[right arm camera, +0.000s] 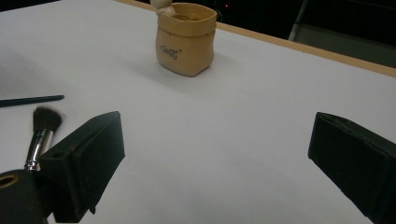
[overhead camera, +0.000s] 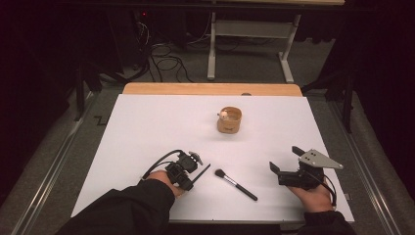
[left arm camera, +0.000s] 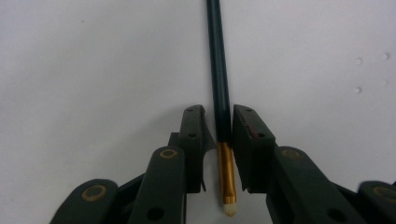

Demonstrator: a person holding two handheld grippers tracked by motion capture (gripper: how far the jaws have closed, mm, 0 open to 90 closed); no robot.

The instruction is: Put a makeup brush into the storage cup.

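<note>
My left gripper [overhead camera: 195, 177] [left arm camera: 218, 112] lies low on the white table [overhead camera: 147, 127], shut on a thin brush [left arm camera: 218, 70] at the point where its dark handle joins a gold ferrule. The pale tip points back toward the hand. The handle [overhead camera: 204, 171] sticks out up and to the right. A fluffy powder brush [overhead camera: 235, 184] [right arm camera: 42, 130] with a black handle lies flat between the two grippers. My right gripper [overhead camera: 286, 159] [right arm camera: 217, 128] is open and holds nothing. A tan sack-shaped pot [overhead camera: 229, 120] [right arm camera: 187, 42] stands upright beyond both, with a small pale figure on its rim.
A wooden strip [overhead camera: 210, 89] borders the table's far edge. Beyond it are floor cables [overhead camera: 166, 58] and a white table frame [overhead camera: 249, 39]. Bare white surface lies around the pot and between it and the grippers.
</note>
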